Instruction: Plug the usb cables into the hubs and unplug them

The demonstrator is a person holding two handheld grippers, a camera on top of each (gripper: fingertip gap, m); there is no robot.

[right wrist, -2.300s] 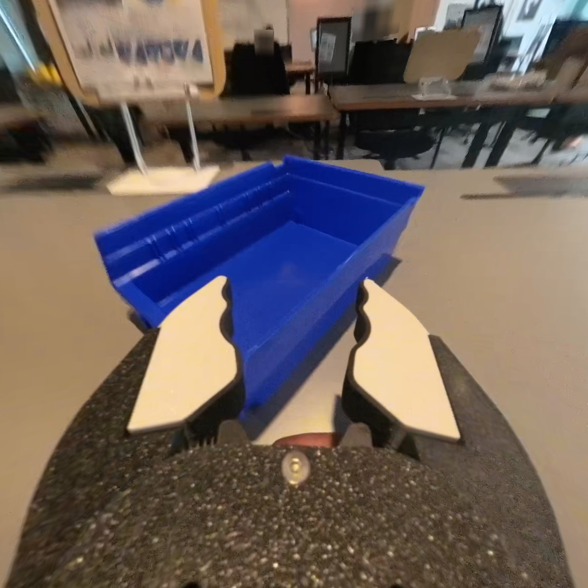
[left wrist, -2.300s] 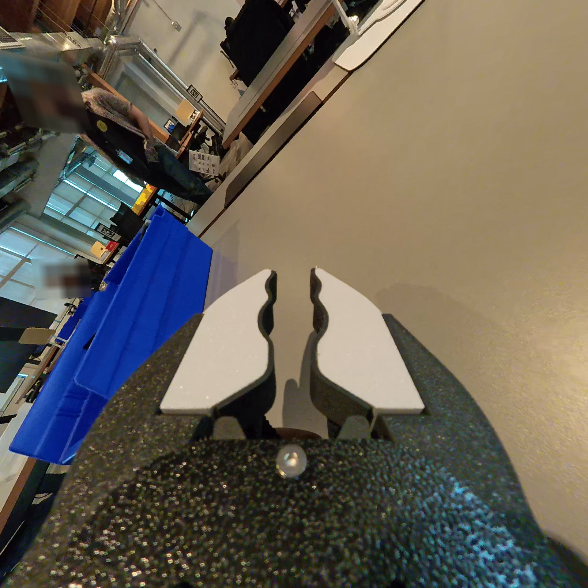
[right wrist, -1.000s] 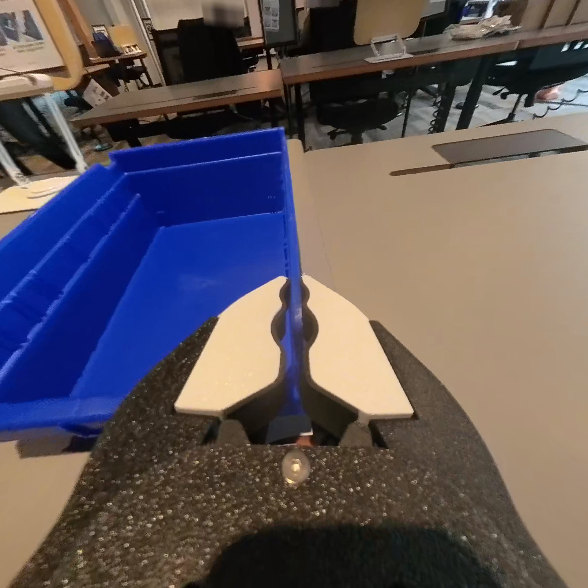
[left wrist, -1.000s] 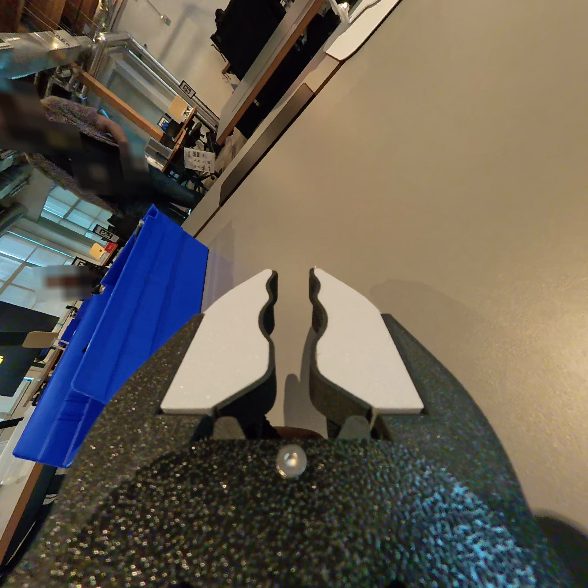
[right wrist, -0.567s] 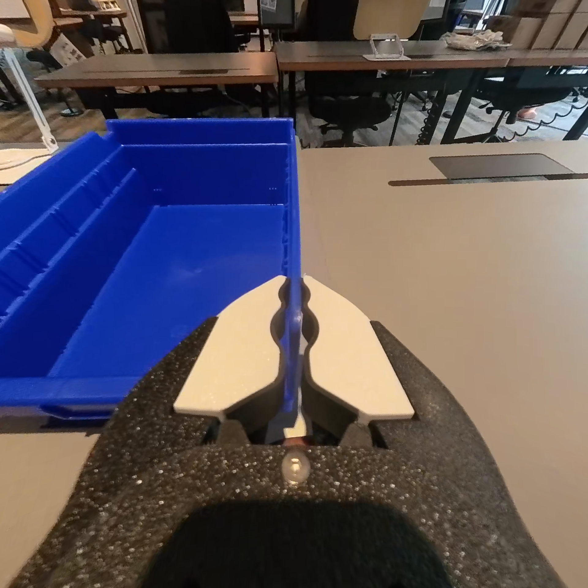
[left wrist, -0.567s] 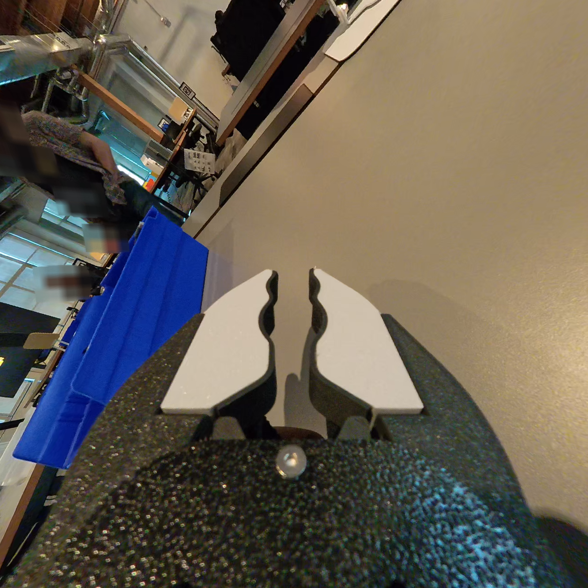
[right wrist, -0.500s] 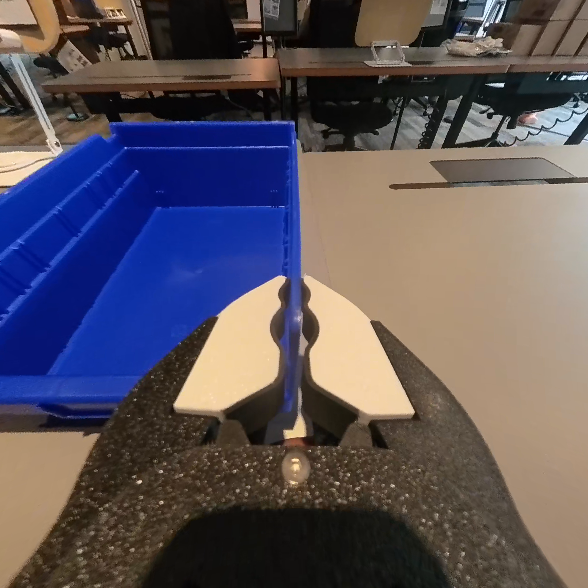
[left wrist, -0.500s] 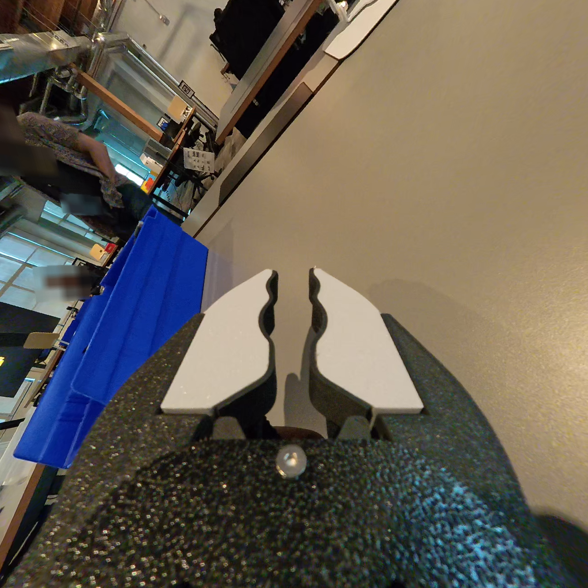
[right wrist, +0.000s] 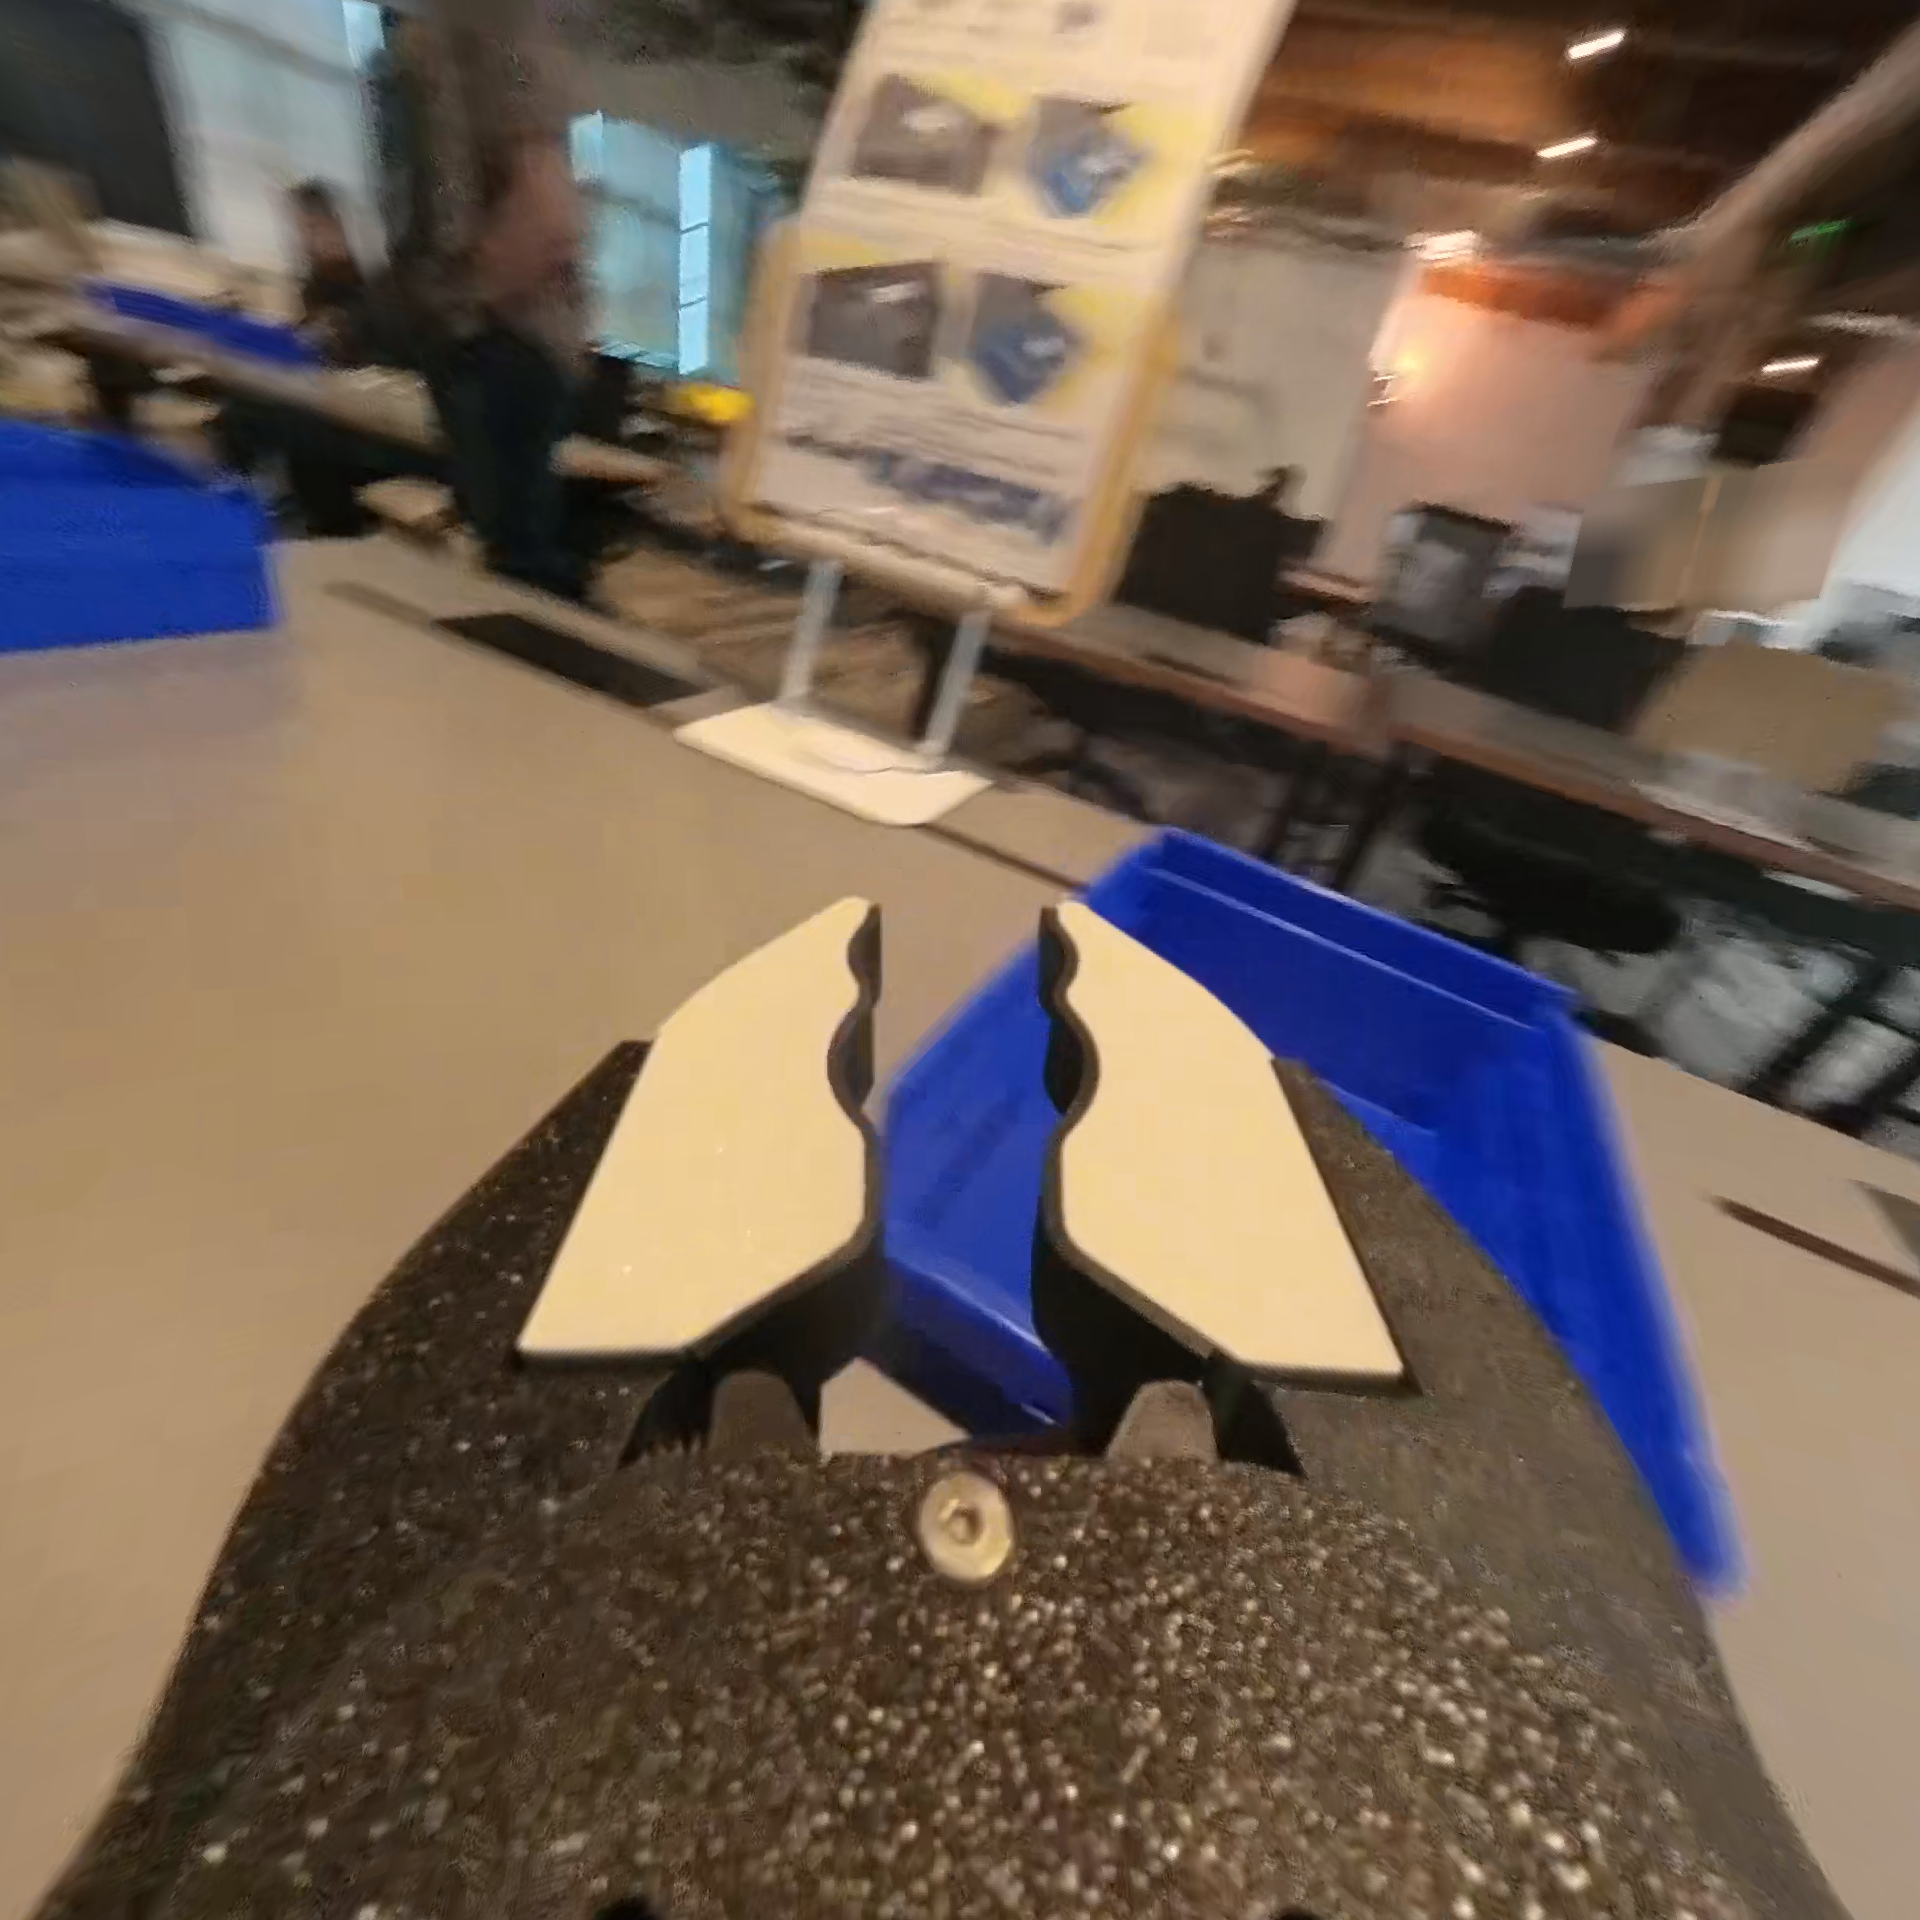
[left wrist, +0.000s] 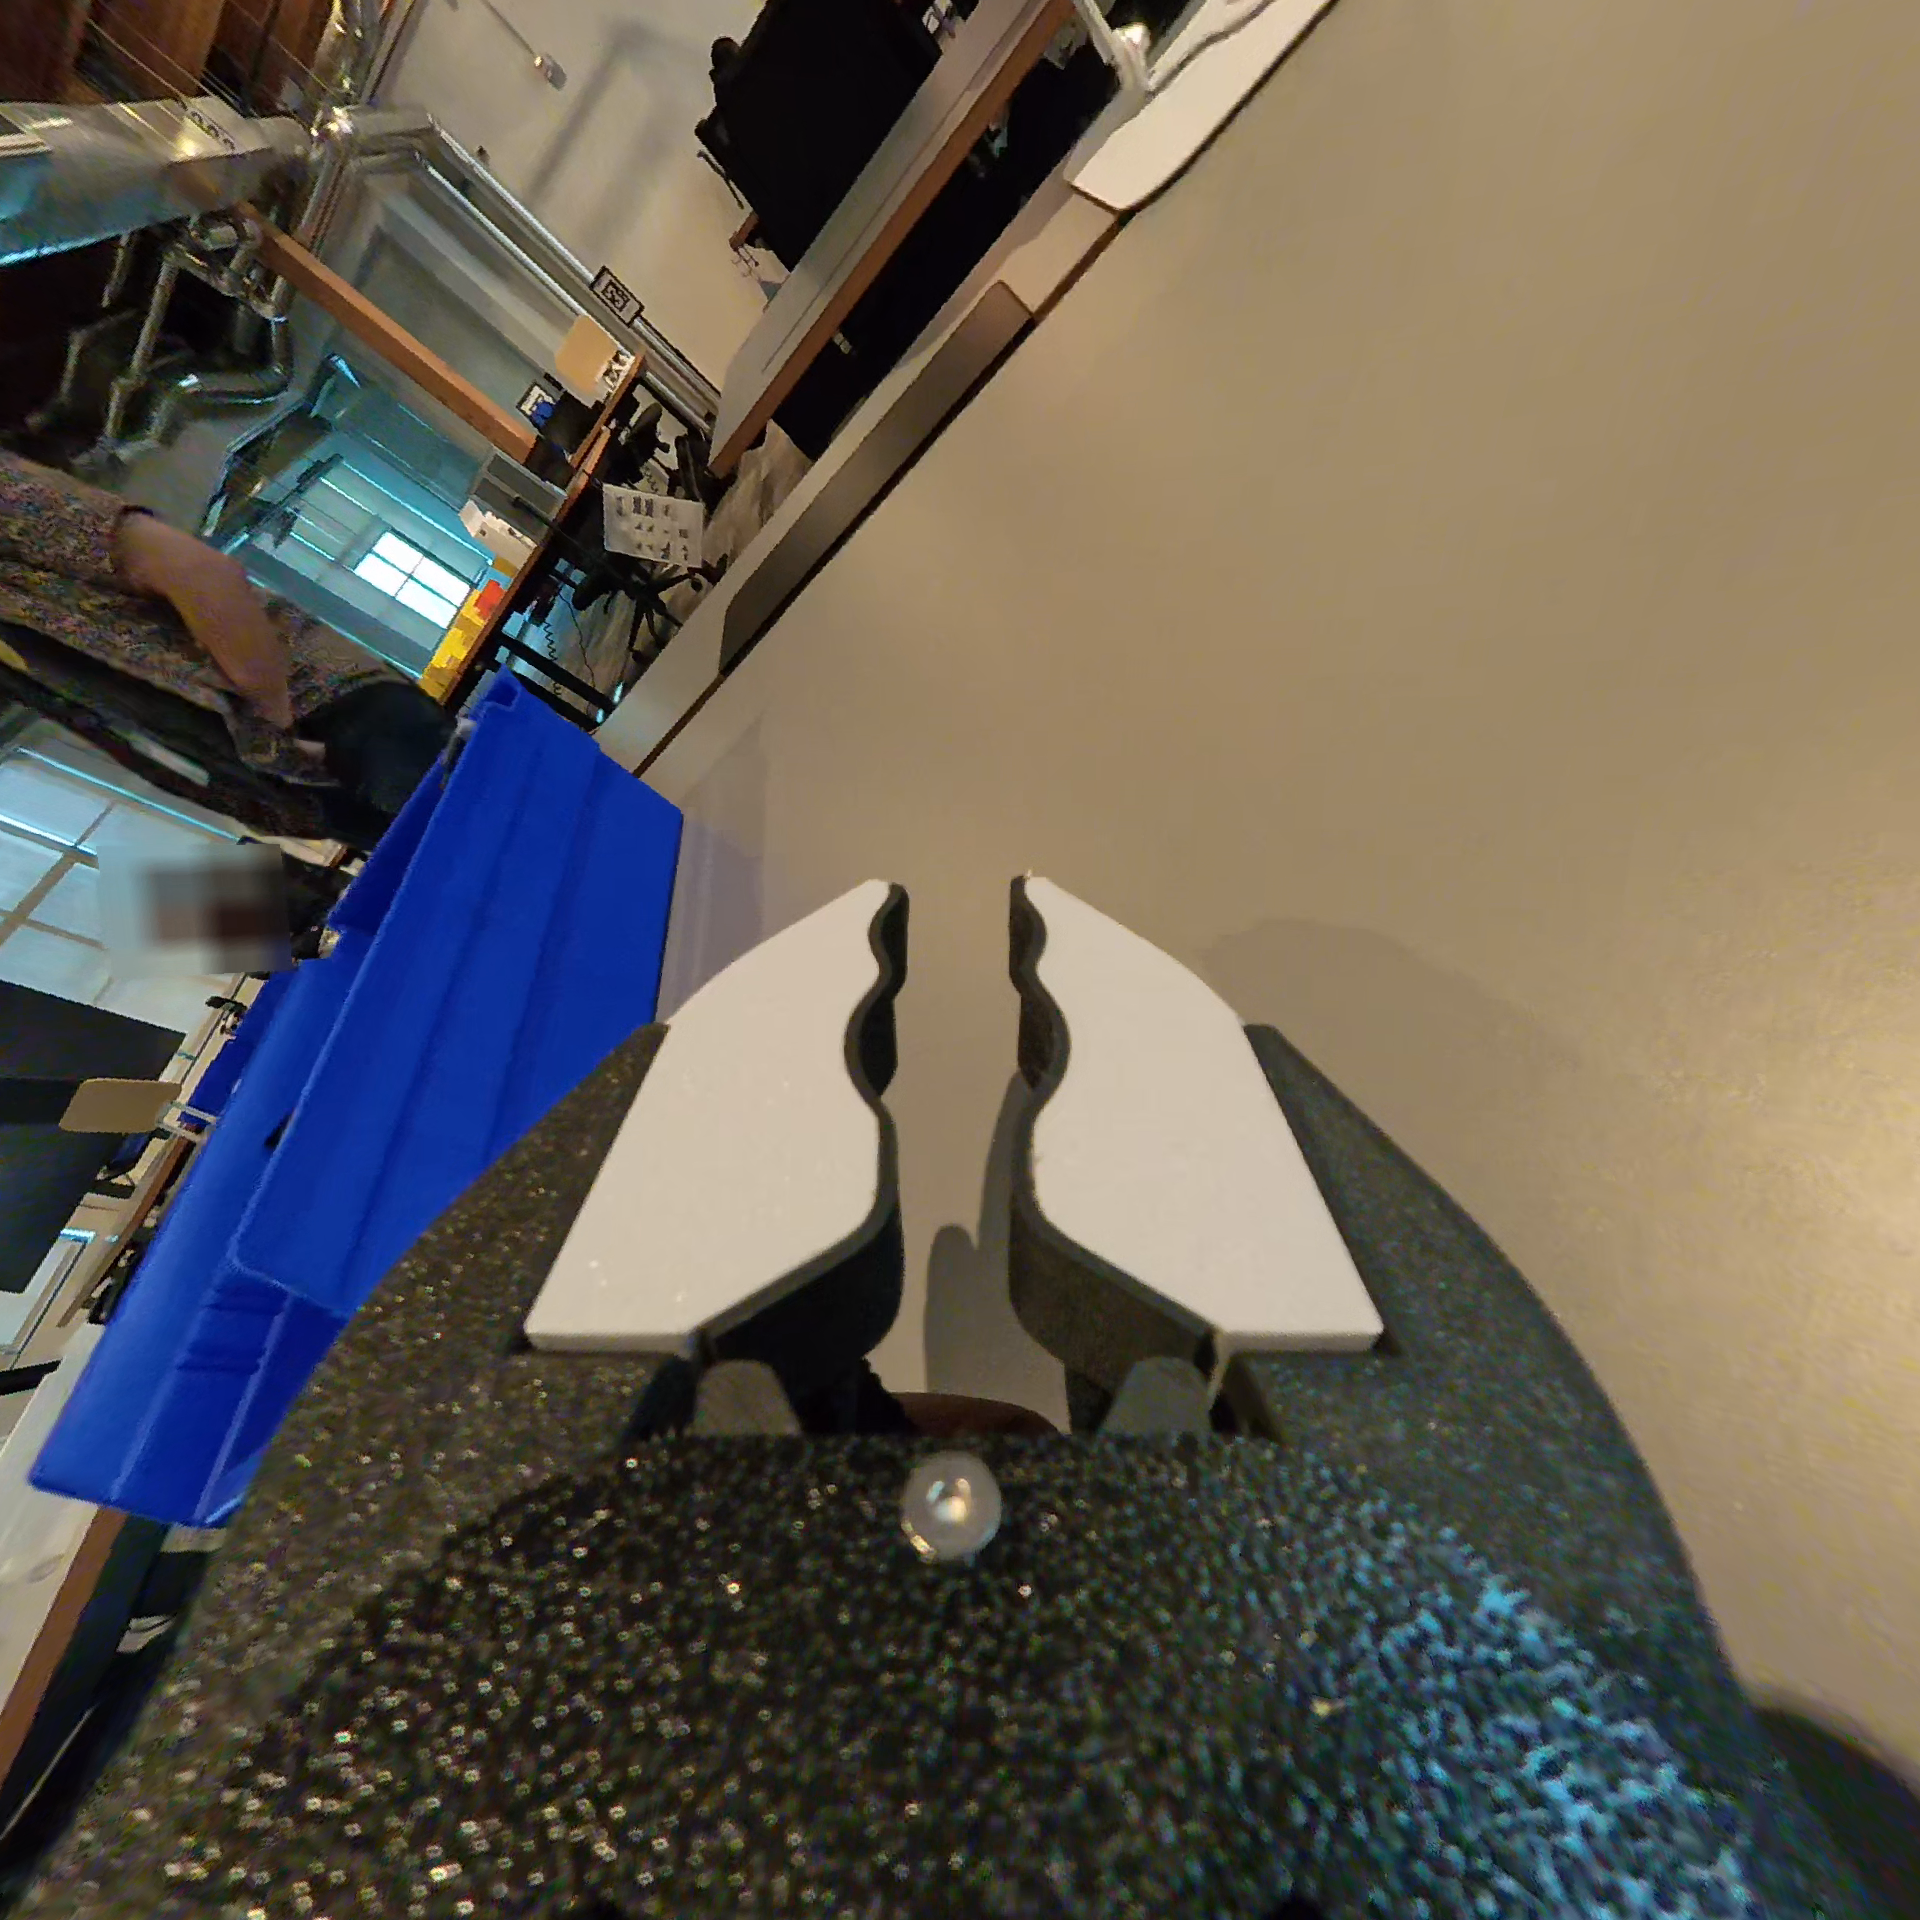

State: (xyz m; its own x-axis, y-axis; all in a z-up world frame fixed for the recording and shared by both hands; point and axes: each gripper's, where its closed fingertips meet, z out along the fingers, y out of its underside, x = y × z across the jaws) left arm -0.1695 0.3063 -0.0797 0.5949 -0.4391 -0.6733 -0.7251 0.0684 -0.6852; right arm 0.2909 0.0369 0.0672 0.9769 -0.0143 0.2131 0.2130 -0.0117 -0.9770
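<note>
No USB cable or hub shows in either view. My left gripper [left wrist: 956, 894] is open a little and empty, held just above the beige table [left wrist: 1455, 623]. A blue plastic bin [left wrist: 436, 1039] stands to its left. In the right wrist view, which is motion-blurred, my right gripper [right wrist: 958, 914] is open and empty. The same kind of blue bin [right wrist: 1351, 1018] lies ahead and to its right. The bin's near corner shows through the gap between the fingers [right wrist: 748, 1132], behind them.
A second blue bin [right wrist: 114, 530] sits at the far left of the table [right wrist: 312, 935]. A poster stand [right wrist: 966, 312] rises beyond the table's far edge. People [left wrist: 156, 592] and desks fill the background. A dark cable slot [right wrist: 582, 655] is set into the table. The tips of one gripper are about 55 cm away from the tips of the other.
My right gripper has opened and let go of the blue bin's wall, then swung left and away so the bin now lies to its right. My left gripper has not moved.
</note>
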